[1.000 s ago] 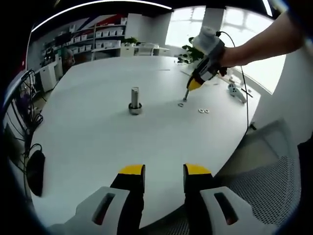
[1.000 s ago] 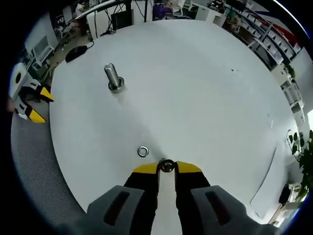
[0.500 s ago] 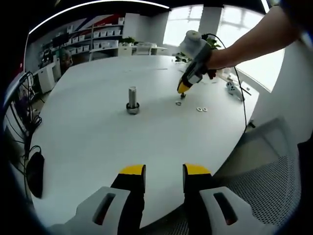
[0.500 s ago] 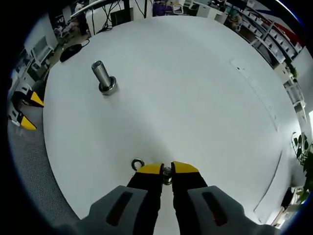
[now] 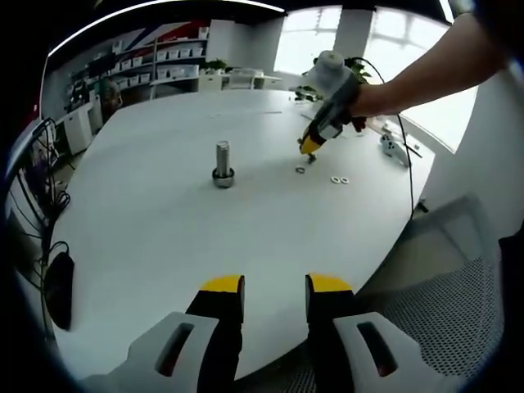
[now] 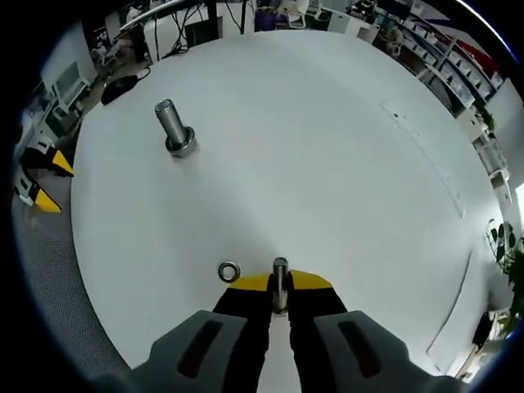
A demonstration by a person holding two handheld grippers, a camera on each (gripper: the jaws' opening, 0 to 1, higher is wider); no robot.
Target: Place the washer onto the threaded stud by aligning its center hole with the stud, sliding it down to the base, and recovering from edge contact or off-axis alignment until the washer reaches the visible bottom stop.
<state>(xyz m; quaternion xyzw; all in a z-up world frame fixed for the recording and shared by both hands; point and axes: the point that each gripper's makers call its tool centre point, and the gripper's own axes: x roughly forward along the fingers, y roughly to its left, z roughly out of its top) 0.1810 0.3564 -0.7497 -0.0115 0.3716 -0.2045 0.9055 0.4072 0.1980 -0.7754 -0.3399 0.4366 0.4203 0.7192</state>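
Right tool (image 6: 279, 288): washer (image 6: 280, 282) gripped edge-on, now lifted off tabletop (image 6: 327, 147).
Stud (image 6: 172, 128) well apart; carry pending. Left tool (image 5: 274, 288) open, empty.

The left gripper (image 5: 274, 295) has 2 black jaws capped with yellow tips, set on pale grey housings with dark oval slots. The right gripper (image 6: 279, 286) is built the same; in the left gripper view (image 5: 309, 150) a black cable trails from its white body, beside a bare forearm (image 5: 417, 70).
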